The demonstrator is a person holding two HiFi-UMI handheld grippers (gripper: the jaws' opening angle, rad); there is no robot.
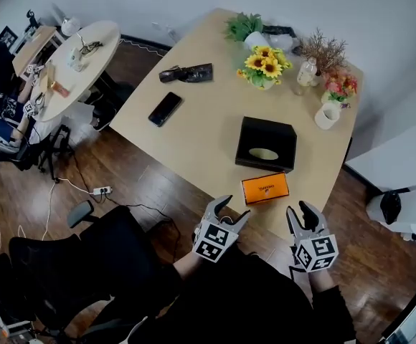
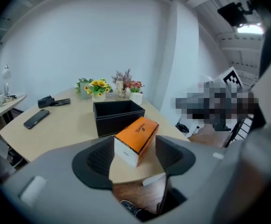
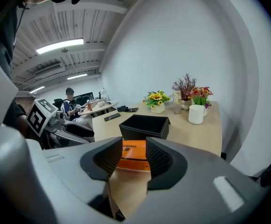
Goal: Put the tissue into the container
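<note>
The right tongs (image 3: 134, 158), jaws apart, point at the orange tissue box (image 3: 134, 150) lying before the black container (image 3: 144, 126).

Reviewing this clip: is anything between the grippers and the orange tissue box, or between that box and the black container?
Nothing visible. The orange tissue box lies just ahead of the open left gripper and right gripper; only bare tabletop separates it from the black container.

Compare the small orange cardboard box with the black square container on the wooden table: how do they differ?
The orange cardboard box is bright orange with a white end; the black square container is black throughout. The box is smaller than the container. The box is closed; the container stands open-topped. Both are box-shaped and sit flat on the wooden table, apart.
</note>
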